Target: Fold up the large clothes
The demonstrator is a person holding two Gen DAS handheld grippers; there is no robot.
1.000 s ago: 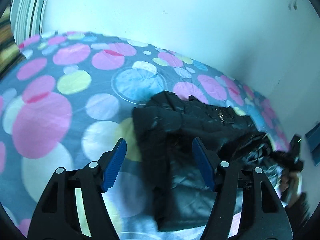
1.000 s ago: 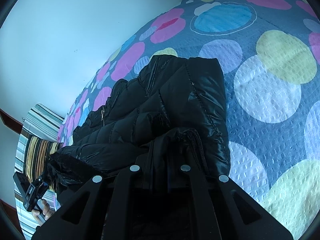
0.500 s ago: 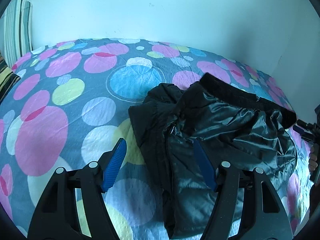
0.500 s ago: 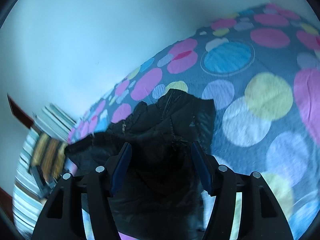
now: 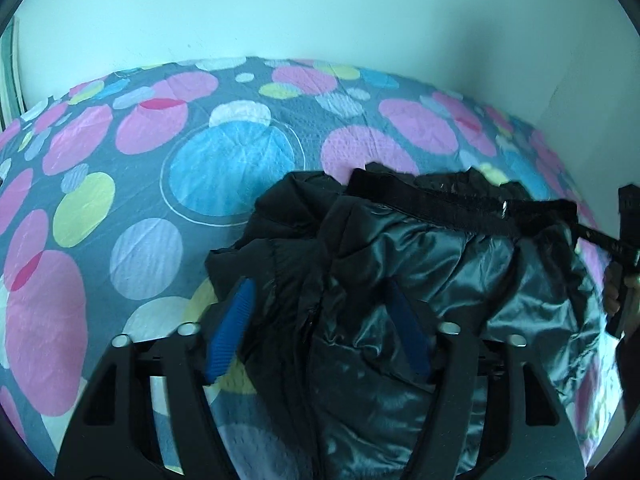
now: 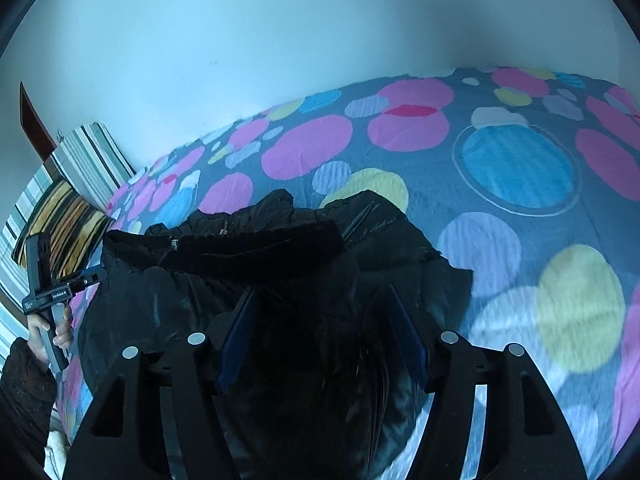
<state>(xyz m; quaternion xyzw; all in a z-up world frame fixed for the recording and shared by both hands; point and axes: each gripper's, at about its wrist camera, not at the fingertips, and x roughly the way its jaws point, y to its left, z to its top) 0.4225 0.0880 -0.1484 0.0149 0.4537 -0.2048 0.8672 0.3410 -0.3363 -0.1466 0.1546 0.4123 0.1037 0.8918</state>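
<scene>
Left wrist view: left gripper [image 5: 322, 326] spread, jaws just narrowed from wider, blue pads [image 5: 230, 338] either side of a bulge of the black puffer jacket [image 5: 420, 300] — no squeeze on the cloth visible. Jacket heaped right under and ahead of the fingers on the spotted bedspread [image 5: 140, 200], glossy quilted lining turned up to the right, a dark fuzzy collar band [image 5: 460, 204] across its far edge, a zip line running down the middle. Only here: a hand [image 5: 614, 296] at the far right edge around a black handle. No readable writing.

Right wrist view: right gripper [image 6: 322, 334] likewise spread, jaws just drawn in a little, jacket [image 6: 280, 280] beneath and between the pads [image 6: 236, 340], too dark there to tell any contact. Only here: striped pillows [image 6: 76, 184] off to the far left, and the left gripper's handle [image 6: 44, 280] held in a hand [image 6: 50, 332] with a dark knit sleeve [image 6: 24, 396] — small white lettering on the handle, too small to read. Jacket matt-black and shapeless from this side, collar band [image 6: 240, 244] across the top, bedspread [image 6: 520, 240] open to the right.
</scene>
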